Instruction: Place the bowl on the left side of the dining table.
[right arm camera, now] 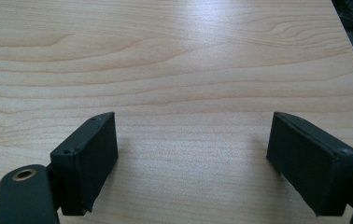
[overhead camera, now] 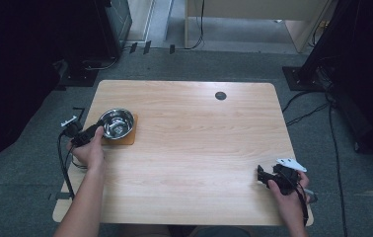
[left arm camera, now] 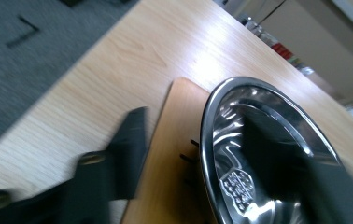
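Your table (overhead camera: 189, 148) of pale wood takes up most of the high view, with grey carpet and cables around it and a small dark round cap (overhead camera: 220, 96) set in the top near its far edge. At the table's left side a steel bowl (overhead camera: 115, 122) stands on a brown square mat (overhead camera: 127, 134). Your left gripper (overhead camera: 99, 129) reaches it from the near left, and your left hand (overhead camera: 92, 150) sits just behind. The left gripper view, blurred, adds what the high view cannot resolve: the jaws straddle the bowl's rim, one outside over the mat, one inside the bowl (left arm camera: 263, 154), and they stand apart from the rim, so the gripper is open and not clamped. An embossed crest-like stamp (left arm camera: 238, 185) shows on the bowl's inner wall, but you cannot read any lettering in it. Your right gripper (overhead camera: 263, 175) rests at the near right of the table. The right gripper view shows its jaws spread wide over bare wood, nothing between them.
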